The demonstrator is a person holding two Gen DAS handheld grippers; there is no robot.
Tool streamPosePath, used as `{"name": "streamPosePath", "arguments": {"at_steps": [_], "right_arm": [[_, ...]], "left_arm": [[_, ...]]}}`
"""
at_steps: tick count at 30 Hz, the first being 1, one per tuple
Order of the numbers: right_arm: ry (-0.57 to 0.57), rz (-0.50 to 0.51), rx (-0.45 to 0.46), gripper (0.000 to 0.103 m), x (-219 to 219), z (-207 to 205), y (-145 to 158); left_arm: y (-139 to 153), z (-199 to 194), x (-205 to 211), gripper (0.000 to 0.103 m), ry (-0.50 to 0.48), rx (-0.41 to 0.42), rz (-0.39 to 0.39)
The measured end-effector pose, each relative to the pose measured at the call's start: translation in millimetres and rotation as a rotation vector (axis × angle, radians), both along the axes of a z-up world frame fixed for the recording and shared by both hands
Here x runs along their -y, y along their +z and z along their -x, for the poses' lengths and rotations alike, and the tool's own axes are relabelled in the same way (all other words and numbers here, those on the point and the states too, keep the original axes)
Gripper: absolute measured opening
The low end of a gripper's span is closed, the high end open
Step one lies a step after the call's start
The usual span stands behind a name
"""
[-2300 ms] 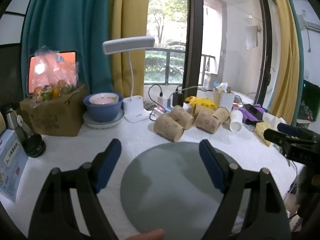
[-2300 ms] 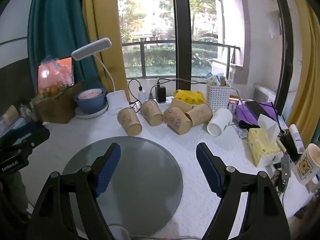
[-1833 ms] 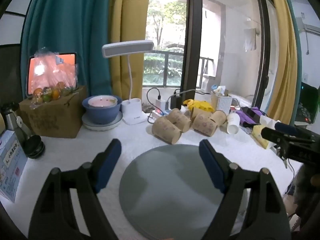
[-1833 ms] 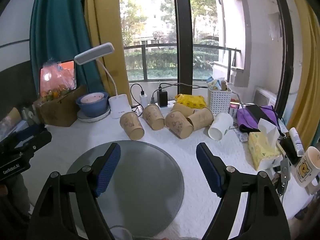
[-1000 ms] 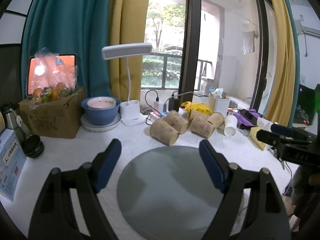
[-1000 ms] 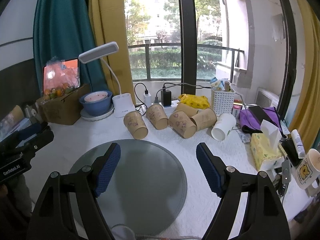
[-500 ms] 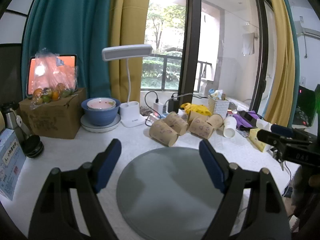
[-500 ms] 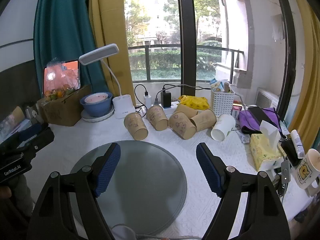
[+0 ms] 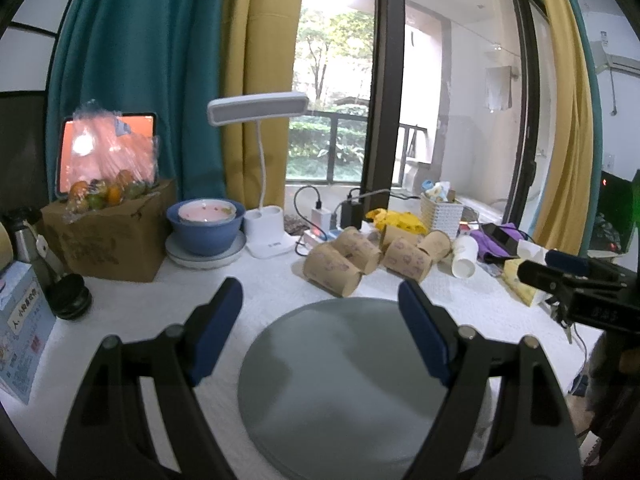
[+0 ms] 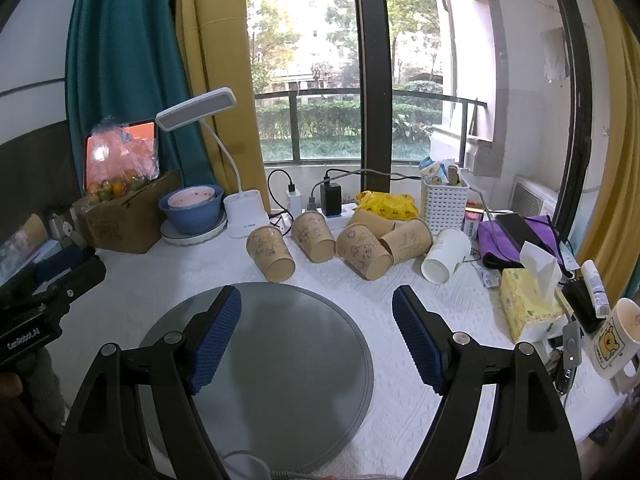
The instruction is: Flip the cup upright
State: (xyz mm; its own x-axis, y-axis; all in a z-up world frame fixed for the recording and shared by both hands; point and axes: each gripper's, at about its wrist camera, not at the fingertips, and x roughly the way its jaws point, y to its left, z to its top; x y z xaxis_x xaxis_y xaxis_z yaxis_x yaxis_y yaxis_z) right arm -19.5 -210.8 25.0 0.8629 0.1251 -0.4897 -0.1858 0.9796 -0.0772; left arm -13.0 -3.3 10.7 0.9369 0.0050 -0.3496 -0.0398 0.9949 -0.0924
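Your left gripper (image 9: 320, 322) hangs over the near edge of the round grey mat (image 9: 352, 380), blue pads spread wide with nothing between them. Beyond the mat, on the white tablecloth (image 9: 140, 304), you've got a cluster of brown paper cups (image 9: 332, 270) lying on their sides, and a white cup (image 9: 464, 256) tipped over just to their right. Your right gripper (image 9: 560, 270) pokes in from the right edge, level with those cups; its jaw state isn't readable here. Further back, a blue bowl (image 9: 204, 228) sits beside the white desk lamp (image 9: 264, 176), and a cardboard box (image 9: 108, 240) stands left of the bowl.
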Motion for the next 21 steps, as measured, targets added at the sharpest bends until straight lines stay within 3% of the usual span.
{"name": "streamPosePath", "arguments": {"at_steps": [21], "right_arm": [[0.002, -0.001, -0.005, 0.081, 1.5, -3.9, 0.8]], "left_arm": [[0.5, -7.9, -2.3, 0.081, 0.000, -0.002, 0.000]]}}
